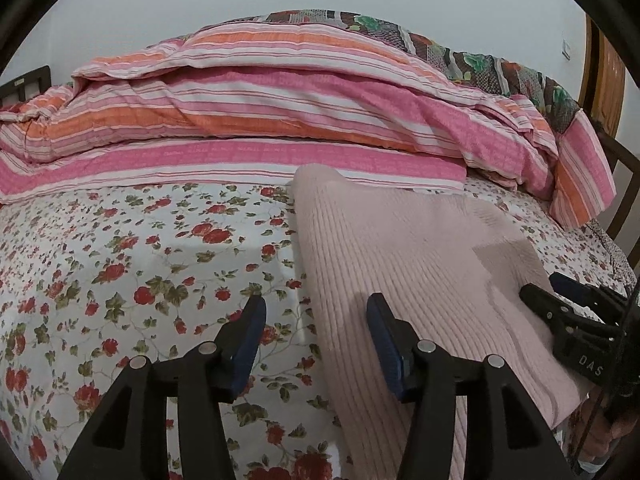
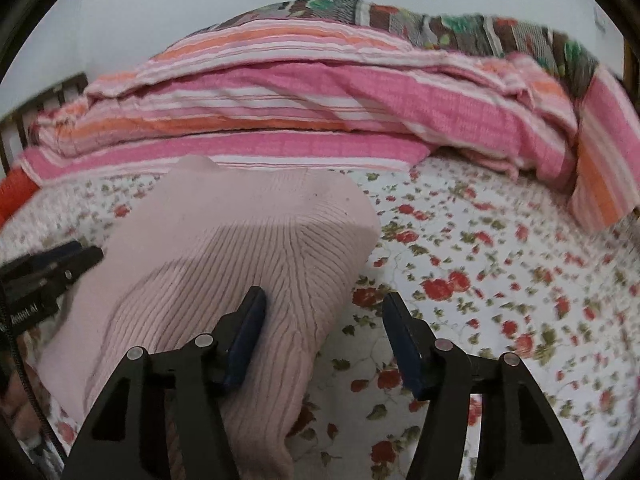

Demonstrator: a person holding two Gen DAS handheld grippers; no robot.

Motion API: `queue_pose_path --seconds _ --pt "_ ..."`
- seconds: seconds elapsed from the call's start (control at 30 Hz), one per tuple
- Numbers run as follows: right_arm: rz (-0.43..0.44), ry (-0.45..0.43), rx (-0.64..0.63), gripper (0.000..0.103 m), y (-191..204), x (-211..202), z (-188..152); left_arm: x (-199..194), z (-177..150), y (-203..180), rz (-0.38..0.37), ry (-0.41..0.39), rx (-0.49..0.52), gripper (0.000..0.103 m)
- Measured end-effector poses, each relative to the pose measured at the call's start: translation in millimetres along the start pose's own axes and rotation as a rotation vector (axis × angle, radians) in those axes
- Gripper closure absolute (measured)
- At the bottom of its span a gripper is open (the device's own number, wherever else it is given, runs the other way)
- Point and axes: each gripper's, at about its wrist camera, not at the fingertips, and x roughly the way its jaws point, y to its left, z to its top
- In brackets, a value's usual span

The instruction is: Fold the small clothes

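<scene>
A pale pink ribbed knit garment (image 1: 416, 264) lies folded on the floral bedsheet (image 1: 132, 264). My left gripper (image 1: 316, 316) is open and empty, straddling the garment's left edge low over the bed. The right gripper (image 1: 560, 300) shows at that view's right edge, over the garment's right side. In the right wrist view the garment (image 2: 240, 248) lies left of centre on the sheet (image 2: 480, 280). My right gripper (image 2: 324, 312) is open and empty, straddling the garment's right edge. The left gripper (image 2: 72, 256) shows at the far left there.
A folded pink, orange and white striped quilt (image 1: 280, 108) is piled along the back of the bed, with a dark floral blanket (image 1: 460, 52) behind it. A dark bed frame (image 1: 624, 184) stands at the right. An orange item (image 2: 12, 196) lies at far left.
</scene>
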Motion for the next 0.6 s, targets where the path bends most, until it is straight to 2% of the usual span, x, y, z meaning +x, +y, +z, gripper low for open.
queue_pose_path --seconds 0.2,0.37,0.6 --pt "0.033 0.032 0.049 0.045 -12.3 -3.7 -8.4 -4.0 -1.7 -5.5 0.002 -0.004 0.021 0.052" --pt "-0.020 0.028 -0.032 0.046 -1.9 -4.0 -9.4 -6.5 -5.4 -5.0 -0.008 0.008 0.017 0.052" --pt "-0.013 0.055 0.032 0.045 -7.6 -12.9 -15.5 -8.6 -9.3 1.4 -0.045 0.028 -0.010 0.052"
